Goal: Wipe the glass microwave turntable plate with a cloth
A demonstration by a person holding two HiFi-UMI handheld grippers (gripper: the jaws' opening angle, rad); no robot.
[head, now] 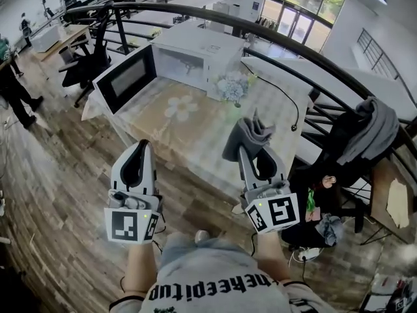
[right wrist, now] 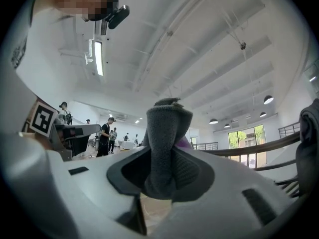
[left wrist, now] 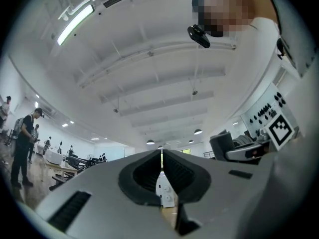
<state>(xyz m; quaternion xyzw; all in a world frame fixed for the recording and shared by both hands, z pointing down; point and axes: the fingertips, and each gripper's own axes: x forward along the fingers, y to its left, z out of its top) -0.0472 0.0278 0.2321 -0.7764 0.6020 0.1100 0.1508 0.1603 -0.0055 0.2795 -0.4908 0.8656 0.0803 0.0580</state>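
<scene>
Bright daylight, fisheye-warped edges

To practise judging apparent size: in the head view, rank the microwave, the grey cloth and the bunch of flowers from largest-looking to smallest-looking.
1. microwave
2. grey cloth, held in the right gripper; it is nearer the camera, so its lead over the flowers is unsure
3. flowers

The microwave (head: 202, 51) stands at the back of the table (head: 195, 142), its door (head: 127, 77) swung out to the left. Flowers (head: 233, 87) stand just right of its front corner, and a cable (head: 287, 103) lies on the table further right. A railing (head: 273, 31) curves behind and to the right of the table. An office chair (head: 88, 60) stands left of the microwave. Before the table, the left gripper (head: 141, 144) and right gripper (head: 250, 152) are side by side, with a cloth (head: 251, 134) between the right one's jaws.
</scene>
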